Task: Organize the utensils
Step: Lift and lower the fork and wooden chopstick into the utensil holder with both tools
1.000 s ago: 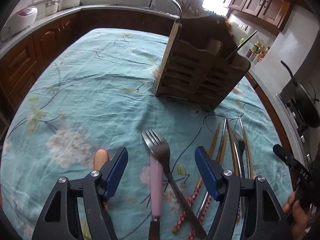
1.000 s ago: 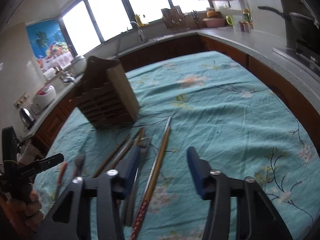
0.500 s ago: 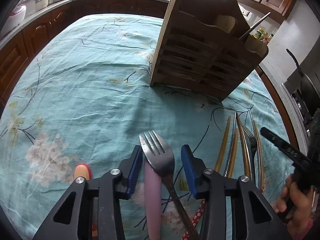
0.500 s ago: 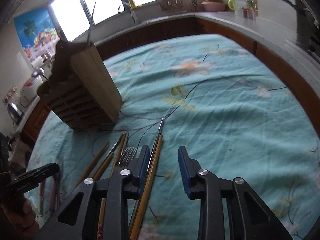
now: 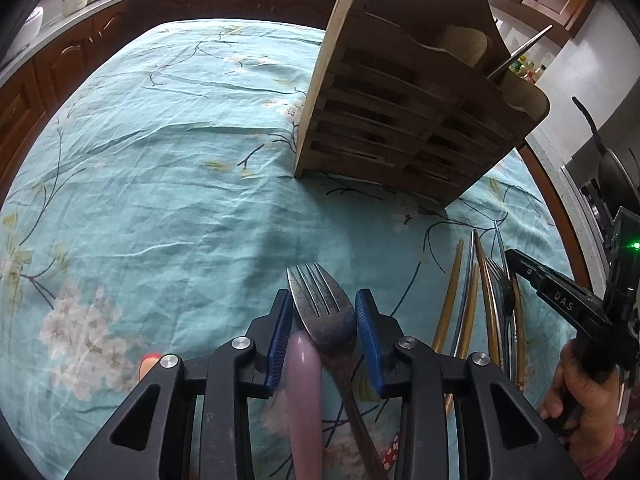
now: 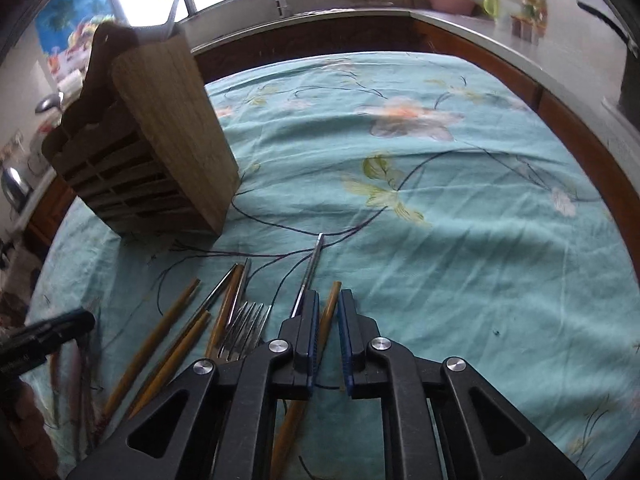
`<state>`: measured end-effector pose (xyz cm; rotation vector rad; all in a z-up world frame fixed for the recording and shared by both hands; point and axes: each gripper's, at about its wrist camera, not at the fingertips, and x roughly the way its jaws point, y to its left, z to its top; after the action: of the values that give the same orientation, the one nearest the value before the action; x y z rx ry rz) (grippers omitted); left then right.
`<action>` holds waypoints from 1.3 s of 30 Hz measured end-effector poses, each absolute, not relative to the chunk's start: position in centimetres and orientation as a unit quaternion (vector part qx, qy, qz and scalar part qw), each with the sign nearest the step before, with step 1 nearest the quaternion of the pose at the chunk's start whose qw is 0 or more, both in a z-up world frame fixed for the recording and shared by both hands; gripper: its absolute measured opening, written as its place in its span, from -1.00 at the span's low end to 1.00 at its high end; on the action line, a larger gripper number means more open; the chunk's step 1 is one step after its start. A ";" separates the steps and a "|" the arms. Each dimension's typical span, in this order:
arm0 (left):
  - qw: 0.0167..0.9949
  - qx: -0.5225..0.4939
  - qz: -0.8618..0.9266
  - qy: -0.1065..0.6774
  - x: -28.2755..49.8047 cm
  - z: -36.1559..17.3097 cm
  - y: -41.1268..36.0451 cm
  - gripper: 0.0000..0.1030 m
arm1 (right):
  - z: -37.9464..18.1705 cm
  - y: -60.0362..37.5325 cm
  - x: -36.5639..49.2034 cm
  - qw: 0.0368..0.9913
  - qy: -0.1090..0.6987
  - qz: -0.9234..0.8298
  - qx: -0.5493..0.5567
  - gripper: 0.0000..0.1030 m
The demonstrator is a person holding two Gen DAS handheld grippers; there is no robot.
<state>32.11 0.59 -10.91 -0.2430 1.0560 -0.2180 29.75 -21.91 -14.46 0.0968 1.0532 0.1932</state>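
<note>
A wooden slatted utensil holder stands on the table; it also shows in the right wrist view. My left gripper is shut on the head of a steel fork, with a pink handle beside it between the fingers. My right gripper is shut on a wooden chopstick, next to a metal chopstick. Several chopsticks and a second fork lie to its left.
The table wears a teal floral cloth. Kitchen counters and wooden cabinets ring it. A red-tipped utensil lies left of my left gripper. The right gripper shows in the left wrist view.
Both grippers moved forward and down and closed: the left onto the fork head, the right onto the wooden chopstick.
</note>
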 end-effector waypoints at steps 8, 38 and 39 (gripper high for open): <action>0.856 -0.116 -0.114 0.491 31.3 -9.8 0.3 -0.48 | -14.0 -23.1 29.2 0.859 0.496 0.100 0.081 -0.90; 0.905 -0.137 -0.142 0.378 18.8 0.9 4.0 -0.50 | -3.0 -23.7 22.5 0.900 0.387 0.151 0.135 -0.90; 0.905 -0.138 -0.142 0.376 18.5 1.1 4.2 -0.50 | -2.8 -23.7 22.4 0.901 0.384 0.153 0.136 -0.90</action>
<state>18.48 4.16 1.09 -0.2844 0.7757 -0.2932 22.36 -23.65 -2.78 0.2807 0.7936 0.3165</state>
